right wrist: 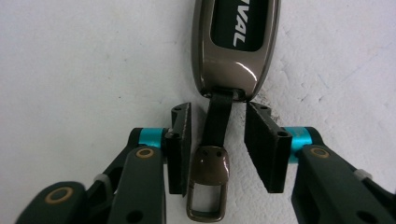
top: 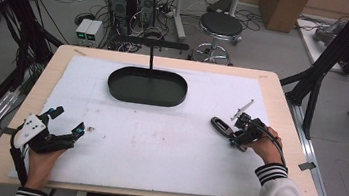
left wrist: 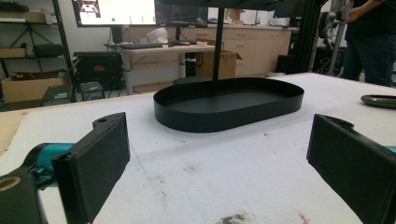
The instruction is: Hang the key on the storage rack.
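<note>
Lying flat on the white table cover (top: 156, 146), a dark metallic key fob (right wrist: 236, 44) with a black strap and buckle loop sits at the right side of the table, well apart from the black oval tray (top: 146, 86). The right gripper (right wrist: 218, 144) straddles the fob's strap, jaws slightly apart on either side, not pinching it. The left gripper (top: 66, 122) rests near the left edge, jaws spread wide.
</note>
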